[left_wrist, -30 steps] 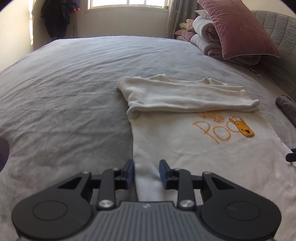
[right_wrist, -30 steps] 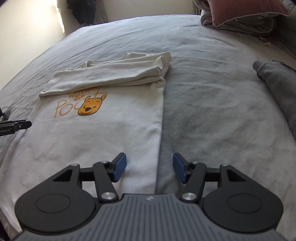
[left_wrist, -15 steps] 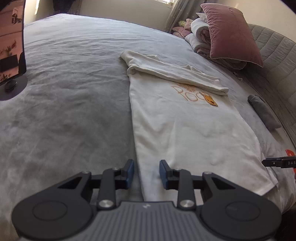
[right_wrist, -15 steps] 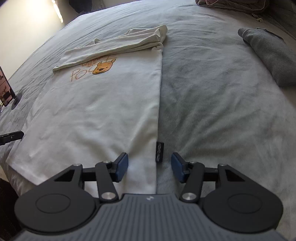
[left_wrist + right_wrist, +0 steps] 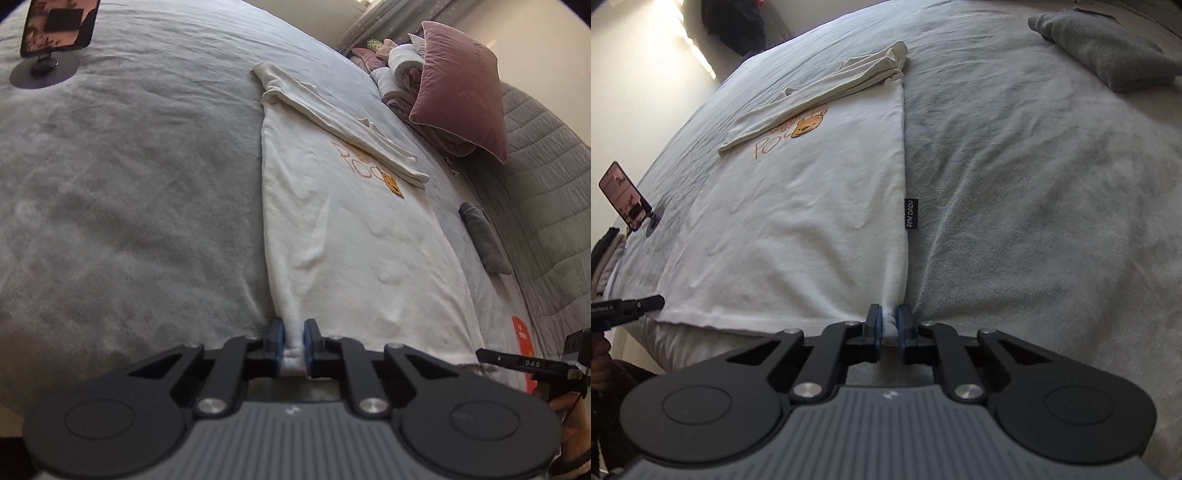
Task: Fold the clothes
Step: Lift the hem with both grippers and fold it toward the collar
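Grey bedding [image 5: 129, 192] carried the cream T-shirt [image 5: 351, 240], laid flat with its sleeves folded across the top. Left gripper [image 5: 293, 349] and right gripper [image 5: 891, 325] had just been closing, and each pinched a bottom hem corner between its fingers. Both holds looked shallow; uneven lifting could probably slip a corner free or skew the fold.

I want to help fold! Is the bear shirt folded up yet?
Partly: the sleeves lie folded across the shirt; its body lies spread flat.
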The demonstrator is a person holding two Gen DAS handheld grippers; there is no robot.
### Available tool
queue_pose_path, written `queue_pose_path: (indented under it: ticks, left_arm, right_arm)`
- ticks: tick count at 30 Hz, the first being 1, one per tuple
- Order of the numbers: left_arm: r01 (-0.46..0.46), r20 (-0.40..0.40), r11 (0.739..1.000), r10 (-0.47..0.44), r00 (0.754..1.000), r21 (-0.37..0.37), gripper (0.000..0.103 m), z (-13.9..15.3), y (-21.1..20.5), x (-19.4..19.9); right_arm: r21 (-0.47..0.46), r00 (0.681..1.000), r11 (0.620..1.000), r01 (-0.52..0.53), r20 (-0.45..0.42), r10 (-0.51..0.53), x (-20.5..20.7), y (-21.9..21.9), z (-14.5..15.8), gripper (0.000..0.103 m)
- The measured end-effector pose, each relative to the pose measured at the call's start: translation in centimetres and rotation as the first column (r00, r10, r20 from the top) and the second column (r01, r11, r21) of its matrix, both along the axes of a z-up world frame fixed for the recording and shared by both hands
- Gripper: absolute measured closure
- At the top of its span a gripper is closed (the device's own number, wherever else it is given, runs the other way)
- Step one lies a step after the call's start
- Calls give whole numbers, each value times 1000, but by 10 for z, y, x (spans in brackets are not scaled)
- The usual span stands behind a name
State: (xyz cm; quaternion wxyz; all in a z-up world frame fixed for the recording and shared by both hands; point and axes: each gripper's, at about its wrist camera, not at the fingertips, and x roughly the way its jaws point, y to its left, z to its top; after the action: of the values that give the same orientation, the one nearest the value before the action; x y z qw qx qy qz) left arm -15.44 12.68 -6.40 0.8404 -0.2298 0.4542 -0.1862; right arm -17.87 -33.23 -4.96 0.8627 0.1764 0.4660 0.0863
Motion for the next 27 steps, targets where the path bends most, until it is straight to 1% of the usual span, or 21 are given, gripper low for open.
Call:
queue_pose_path:
  ticks: [1, 3, 6, 9, 12, 14, 15, 17, 18, 19, 21, 23, 24, 25, 26, 27]
  left_arm:
    - [-14, -6, 1000, 14, 1000, -21, 95, -1, 2, 0]
    - [-52, 14, 997, 52, 999, -60, 96, 4, 9, -6]
    - [-56, 63, 996, 61, 996, -74, 96, 13, 12, -15]
    - [-41, 76, 998, 45, 996, -49, 96, 15, 8, -16]
    - [-24, 15, 1000, 24, 1000, -11, 96, 0, 6, -6]
    - [-20, 8, 999, 20, 1000, -39, 92, -4, 8, -4]
    - [-18, 5, 998, 18, 1000, -53, 89, -4, 10, -3]
    - [9, 5, 997, -9, 1000, -80, 77, -3, 13, -2]
    - [24, 10, 996, -23, 1000, -87, 74, -3, 13, -2]
    - [40, 11, 995, -39, 999, -87, 71, -2, 12, -1]
    - [69, 13, 996, -68, 998, -64, 71, -2, 7, 2]
    - [96, 7, 994, -96, 995, -51, 73, -2, 4, 5]
    - [109, 2, 993, -109, 994, -46, 73, -2, 2, 7]
    - [114, -4, 993, -114, 993, -41, 76, -2, 2, 9]
    - [119, -11, 992, -119, 993, -35, 82, -2, 2, 10]
    - [123, -17, 992, -124, 992, -37, 84, -2, 2, 11]
  right_arm:
    - [10, 1000, 1000, 10, 8, -10, -2, -2, 2, 95]
    - [29, 999, 999, 29, 26, -30, -7, -7, 7, 95]
    - [51, 997, 998, 40, 60, -43, -16, -13, 16, 96]
    - [39, 997, 999, 37, 62, -39, -17, -11, 17, 96]
    - [29, 999, 999, 37, 15, -37, -11, -9, 4, 94]
    - [46, 999, 998, 48, 0, -48, -9, -10, -1, 89]
    - [66, 999, 997, 47, -2, -47, -10, -12, -2, 84]
    - [108, 999, 993, 42, -3, -42, -11, -15, -1, 69]
    - [128, 999, 991, 38, 0, -38, -12, -16, 0, 57]
    - [147, 999, 989, 34, 3, -34, -12, -16, 0, 55]
    - [128, 1000, 991, 23, 6, -24, -12, -11, 0, 55]
    - [108, 1000, 994, 14, 11, -15, -10, -7, -1, 57]
    - [99, 1000, 995, 15, 10, -16, -9, -6, -2, 64]
    - [89, 1000, 996, 17, 10, -18, -8, -5, -2, 75]
    - [79, 1000, 997, 16, 10, -17, -7, -4, -2, 80]
    - [69, 1000, 997, 15, 10, -15, -7, -3, -3, 86]
